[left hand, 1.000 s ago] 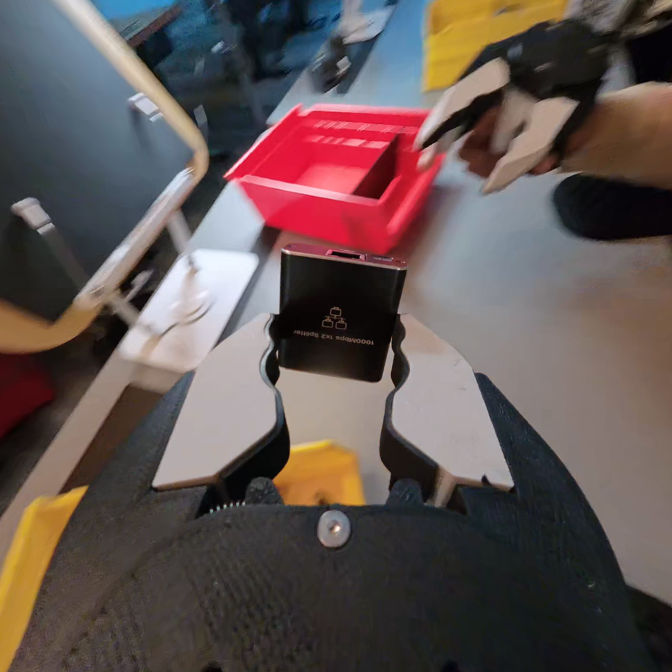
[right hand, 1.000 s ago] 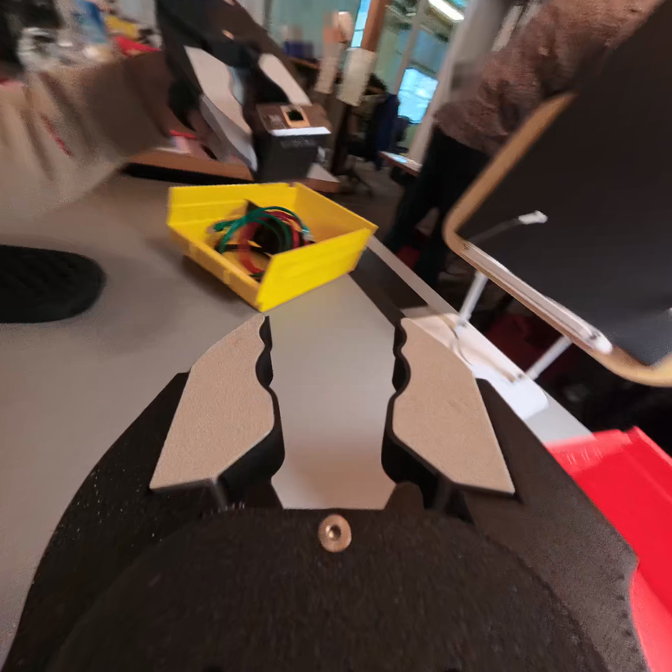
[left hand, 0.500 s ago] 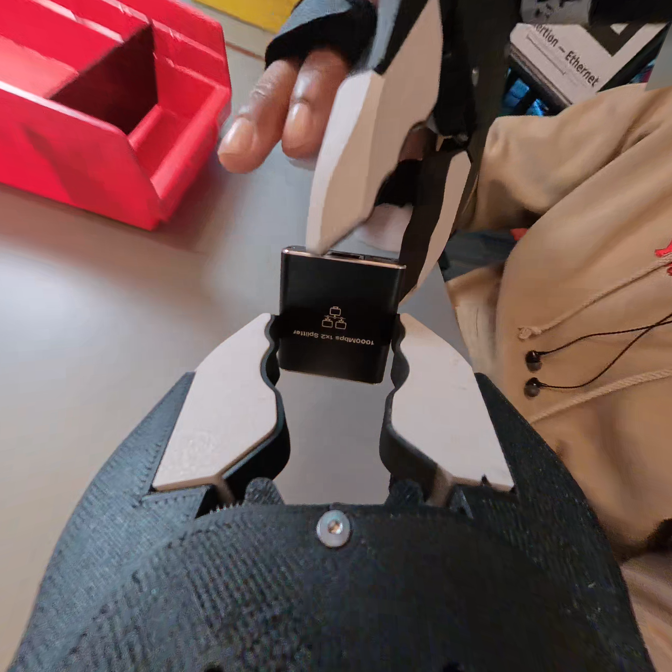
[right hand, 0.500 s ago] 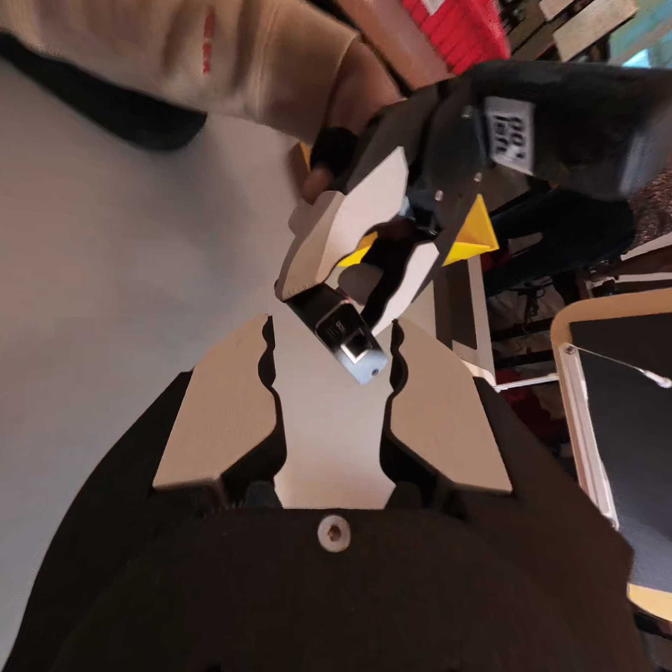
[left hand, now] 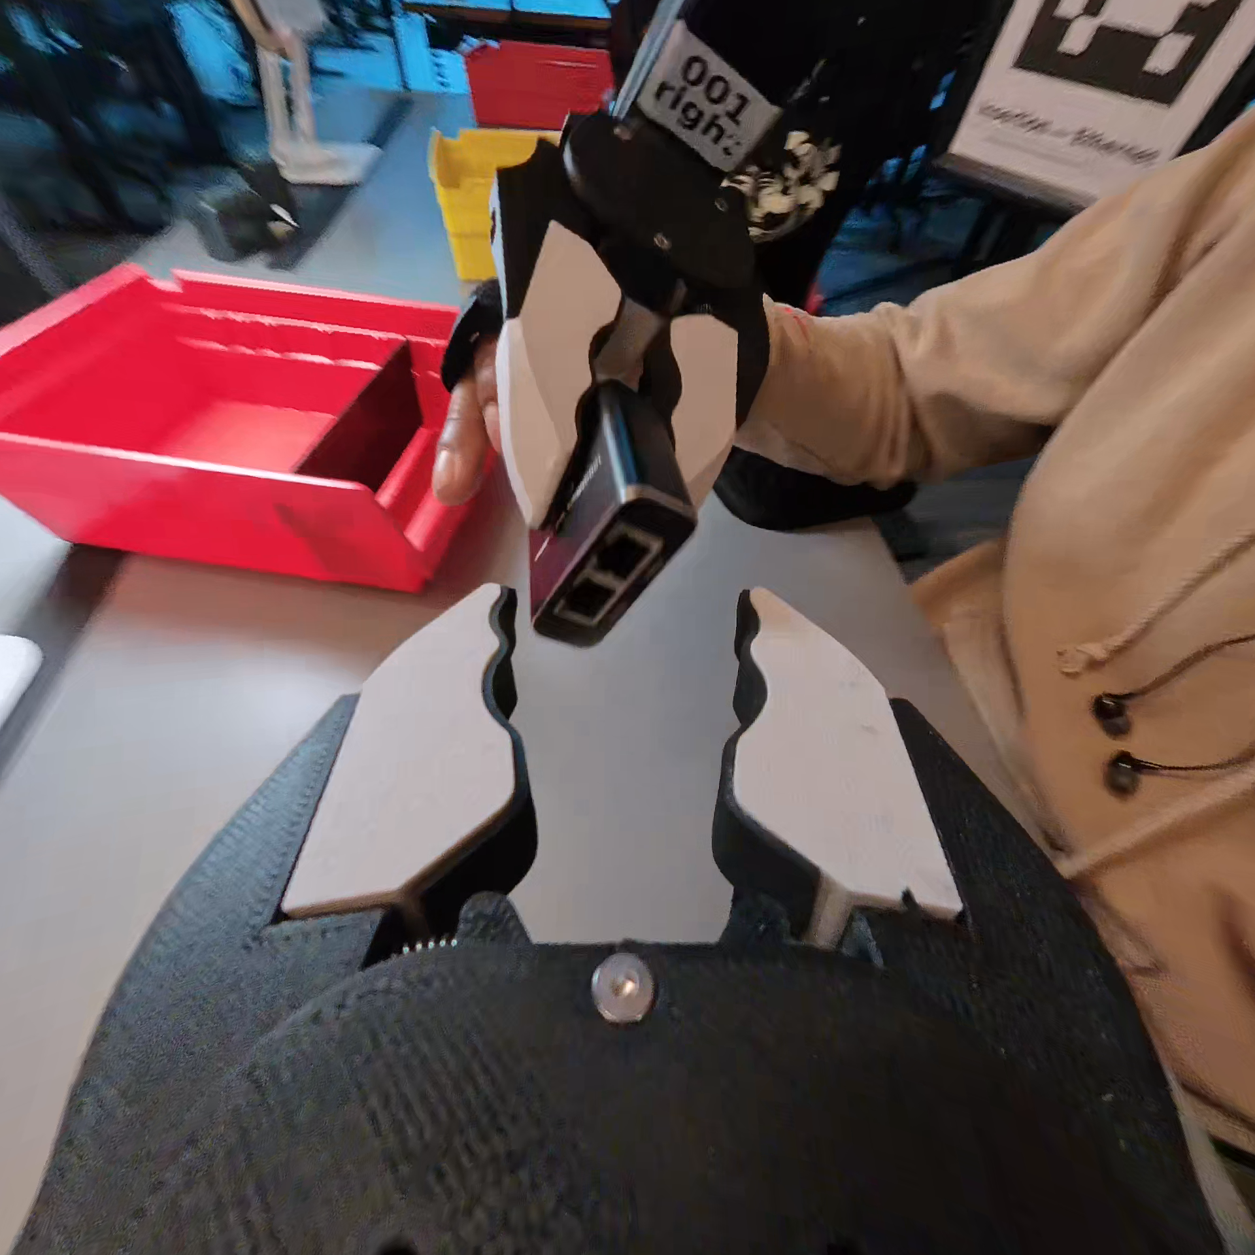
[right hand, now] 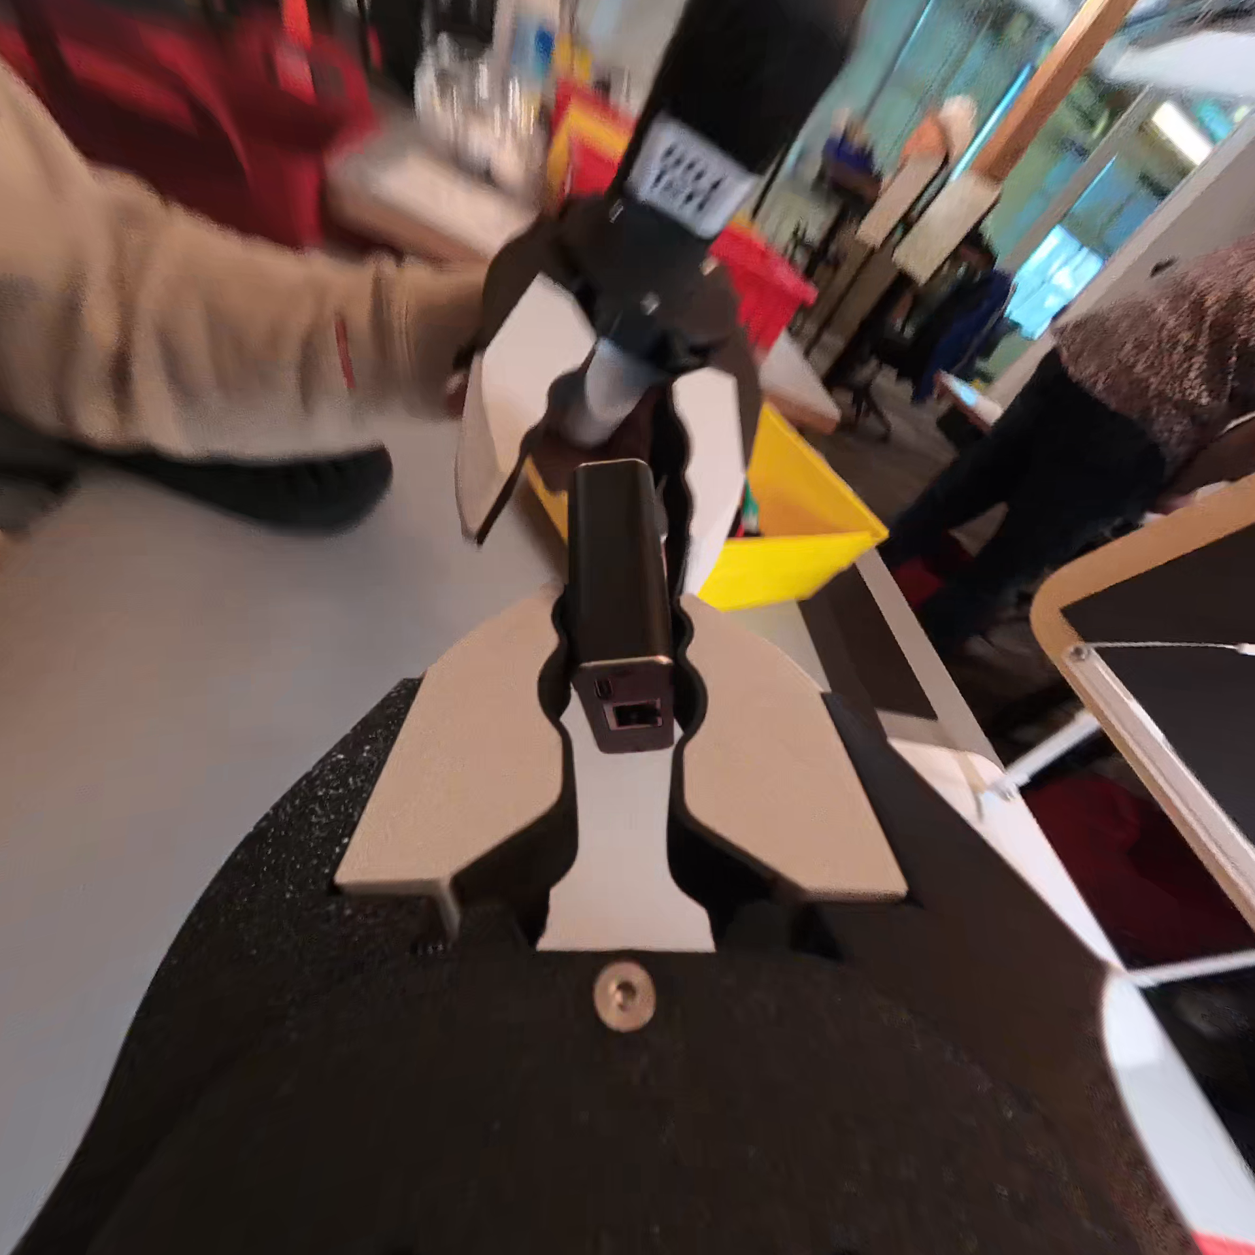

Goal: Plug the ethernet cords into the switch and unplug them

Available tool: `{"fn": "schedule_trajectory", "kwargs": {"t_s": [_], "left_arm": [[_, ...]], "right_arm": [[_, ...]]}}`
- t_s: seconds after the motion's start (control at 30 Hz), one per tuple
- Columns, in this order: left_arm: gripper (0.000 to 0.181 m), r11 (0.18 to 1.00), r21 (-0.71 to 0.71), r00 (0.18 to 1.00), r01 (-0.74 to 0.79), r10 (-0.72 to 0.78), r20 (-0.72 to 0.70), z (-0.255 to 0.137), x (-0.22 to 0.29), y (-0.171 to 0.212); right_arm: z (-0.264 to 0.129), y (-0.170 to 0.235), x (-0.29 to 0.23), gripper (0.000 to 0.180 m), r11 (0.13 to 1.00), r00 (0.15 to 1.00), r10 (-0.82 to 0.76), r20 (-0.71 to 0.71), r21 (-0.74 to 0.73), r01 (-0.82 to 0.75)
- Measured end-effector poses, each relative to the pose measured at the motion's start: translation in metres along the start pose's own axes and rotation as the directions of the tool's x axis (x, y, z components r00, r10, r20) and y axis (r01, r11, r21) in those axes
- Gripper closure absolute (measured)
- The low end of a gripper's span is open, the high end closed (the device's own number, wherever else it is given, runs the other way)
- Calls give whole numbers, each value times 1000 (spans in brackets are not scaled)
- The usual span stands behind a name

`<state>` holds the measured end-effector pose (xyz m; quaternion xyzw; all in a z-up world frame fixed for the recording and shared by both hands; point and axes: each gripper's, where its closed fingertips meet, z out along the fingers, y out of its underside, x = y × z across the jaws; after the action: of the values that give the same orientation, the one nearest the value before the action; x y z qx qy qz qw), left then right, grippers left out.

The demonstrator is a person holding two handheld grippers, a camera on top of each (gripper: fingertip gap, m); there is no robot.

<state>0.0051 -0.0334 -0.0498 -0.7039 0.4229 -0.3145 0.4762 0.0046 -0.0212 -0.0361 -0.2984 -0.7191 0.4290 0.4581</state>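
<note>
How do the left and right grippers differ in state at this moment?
The left gripper is open with nothing between its fingers; the right gripper is shut on the black switch. In the left wrist view, the right gripper points down at the grey table, above the left one. Both have pale pads on black bodies.

The right gripper (right hand: 621,669) is clamping a black switch (right hand: 616,584) between its fingers, the end with one port facing the camera. Just beyond it, the left gripper (right hand: 577,475) is hanging spread wide around the switch's far end. A yellow bin (right hand: 794,543) is sitting on the grey desk (right hand: 204,645) behind and to the right.
</note>
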Motion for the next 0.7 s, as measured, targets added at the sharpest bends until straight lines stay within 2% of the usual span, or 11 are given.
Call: {"fn": "schedule_trajectory", "kwargs": {"t_s": [0.13, 0.2, 0.3, 0.4, 0.57, 0.7], "left_arm": [[126, 989, 2, 973, -147, 144, 178, 6, -3, -23], [137, 980, 19, 952, -198, 187, 243, 8, -5, -34], [156, 963, 55, 935, -264, 242, 261, 6, 2, -45], [156, 956, 21, 924, -294, 278, 263, 5, 3, -42], [156, 950, -33, 918, -311, 309, 249, 3, -2, -29], [156, 935, -122, 900, -332, 353, 257, 3, -6, -18]], "right_arm": [[-18, -35, 4, 154, 954, 986, 148, 72, 253, -161], [-20, -42, 2, 154, 939, 983, 157, 96, 293, -179], [-20, -43, 1, 154, 938, 983, 155, 100, 297, -178], [-18, -37, -1, 154, 955, 987, 133, 94, 256, -153], [-8, -16, -2, 152, 998, 1000, 26, 8, 50, -26], [-3, -9, -4, 148, 999, 1000, -24, -11, -31, 24]]}}
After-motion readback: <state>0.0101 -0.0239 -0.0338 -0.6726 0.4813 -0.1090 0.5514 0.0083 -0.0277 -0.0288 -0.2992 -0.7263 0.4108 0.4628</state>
